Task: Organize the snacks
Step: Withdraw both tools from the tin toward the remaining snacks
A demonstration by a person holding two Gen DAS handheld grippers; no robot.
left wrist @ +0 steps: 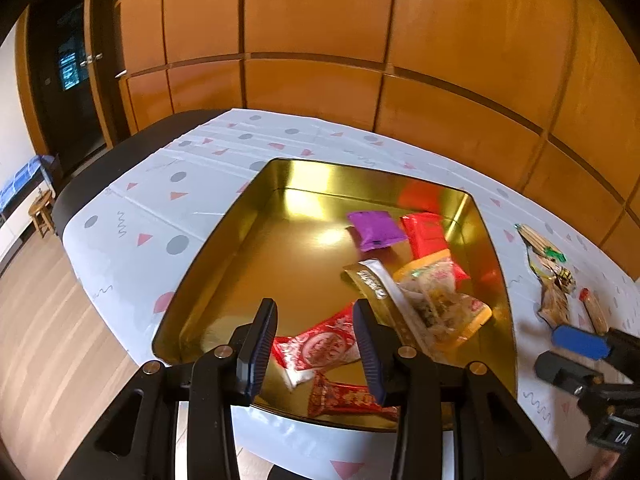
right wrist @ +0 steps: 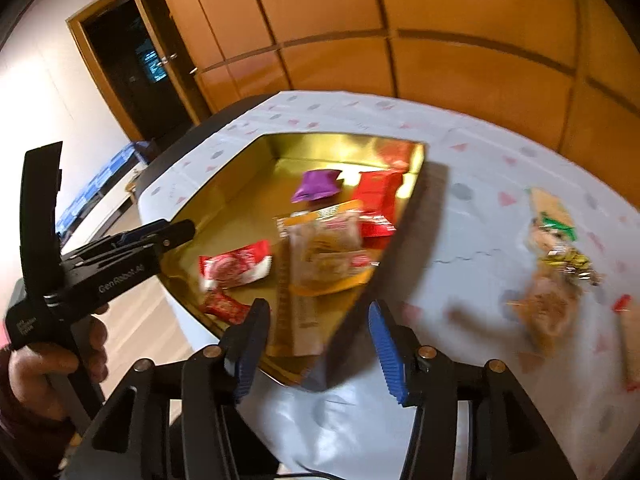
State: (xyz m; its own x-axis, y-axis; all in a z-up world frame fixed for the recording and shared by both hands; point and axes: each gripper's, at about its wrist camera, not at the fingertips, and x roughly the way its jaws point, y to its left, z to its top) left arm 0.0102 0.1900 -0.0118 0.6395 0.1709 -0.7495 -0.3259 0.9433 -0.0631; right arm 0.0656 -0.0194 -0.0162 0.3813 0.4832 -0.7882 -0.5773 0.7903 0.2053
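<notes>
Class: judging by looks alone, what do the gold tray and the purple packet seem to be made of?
Tray: probably thin metal with a glossy gold finish; its walls mirror the red packet and show bright glare.
Purple packet: seemingly plastic film, puffy, with crimped ends.

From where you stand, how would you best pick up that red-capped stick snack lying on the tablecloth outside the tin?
Probably across the middle of the red-capped stick snack, coming straight down from above with the right tool. It lies flat and narrow on the tablecloth, clear of the gold tin, so open fingers can straddle its slim width. The crinkly packets beside it leave little room from that side.
</notes>
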